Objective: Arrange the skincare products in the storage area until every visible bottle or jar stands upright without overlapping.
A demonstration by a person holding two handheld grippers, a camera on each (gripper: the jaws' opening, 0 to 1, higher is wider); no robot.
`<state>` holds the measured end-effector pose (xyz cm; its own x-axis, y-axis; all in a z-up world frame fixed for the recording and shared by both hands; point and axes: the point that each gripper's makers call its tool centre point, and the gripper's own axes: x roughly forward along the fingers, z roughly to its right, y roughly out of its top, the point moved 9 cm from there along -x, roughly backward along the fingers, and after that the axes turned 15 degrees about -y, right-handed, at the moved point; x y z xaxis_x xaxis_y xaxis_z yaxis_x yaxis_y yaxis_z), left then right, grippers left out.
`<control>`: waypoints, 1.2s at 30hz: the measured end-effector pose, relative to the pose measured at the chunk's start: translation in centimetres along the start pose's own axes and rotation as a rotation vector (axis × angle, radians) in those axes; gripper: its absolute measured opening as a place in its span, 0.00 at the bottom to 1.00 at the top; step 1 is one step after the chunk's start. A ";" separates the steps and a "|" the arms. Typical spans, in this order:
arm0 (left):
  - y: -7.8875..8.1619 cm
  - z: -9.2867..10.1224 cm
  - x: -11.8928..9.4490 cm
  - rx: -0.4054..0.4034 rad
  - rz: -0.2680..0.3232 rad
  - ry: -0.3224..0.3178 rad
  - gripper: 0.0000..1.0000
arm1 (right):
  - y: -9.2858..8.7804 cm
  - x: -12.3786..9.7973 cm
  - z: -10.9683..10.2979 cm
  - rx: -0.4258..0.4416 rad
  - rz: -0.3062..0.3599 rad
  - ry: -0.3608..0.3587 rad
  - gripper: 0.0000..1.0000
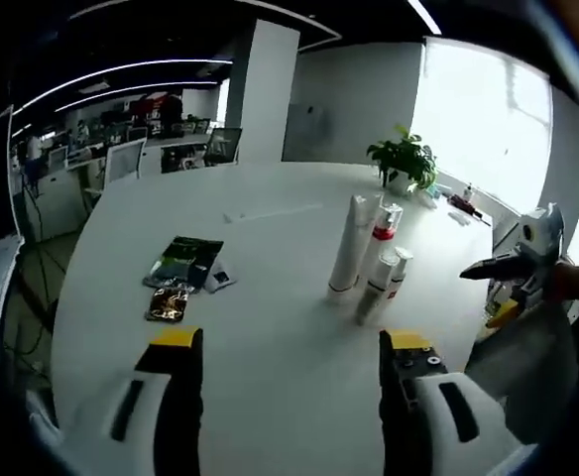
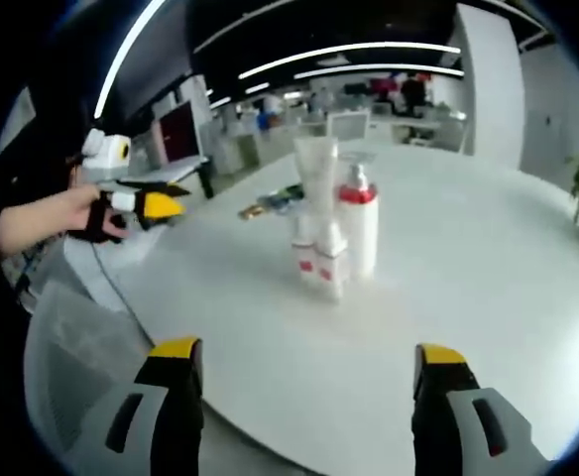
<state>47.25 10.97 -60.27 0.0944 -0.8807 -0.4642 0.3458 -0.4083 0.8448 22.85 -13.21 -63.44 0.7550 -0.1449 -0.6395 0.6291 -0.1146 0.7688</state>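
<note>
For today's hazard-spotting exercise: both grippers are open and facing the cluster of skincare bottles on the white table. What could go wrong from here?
1. The tall white tube, the red-collared white pump bottle and the small white bottles stand packed together; a gripper reaching for one could topple its neighbours.
2. The left gripper and right gripper face the cluster from opposite sides and might collide.
3. The tall tube looks top-heavy and may tip if nudged.
</note>
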 end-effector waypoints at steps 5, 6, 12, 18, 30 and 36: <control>0.4 -2.3 1.4 0.038 -0.055 0.019 0.61 | -0.1 0.1 0.1 0.001 -0.007 -0.011 0.90; 0.4 -2.6 1.6 0.051 -0.064 0.020 0.61 | -0.2 0.1 0.2 0.005 -0.013 -0.012 0.90; 0.9 -5.0 2.8 0.068 -0.090 0.044 0.55 | -0.3 0.1 0.4 0.021 -0.019 -0.024 0.90; 1.2 -6.6 3.7 0.096 -0.129 0.052 0.51 | -0.3 0.0 0.6 0.031 -0.021 -0.036 0.89; 1.6 -9.5 5.9 0.130 -0.166 0.067 0.45 | -0.4 0.2 0.7 0.040 -0.033 -0.041 0.88; 1.5 -11.7 6.8 0.146 -0.208 0.083 0.41 | -0.5 0.2 0.7 0.040 -0.045 -0.039 0.88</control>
<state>59.33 7.20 -65.25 0.1139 -0.7537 -0.6472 0.2283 -0.6142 0.7554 22.54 -13.90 -63.99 0.7178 -0.1765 -0.6735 0.6540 -0.1609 0.7392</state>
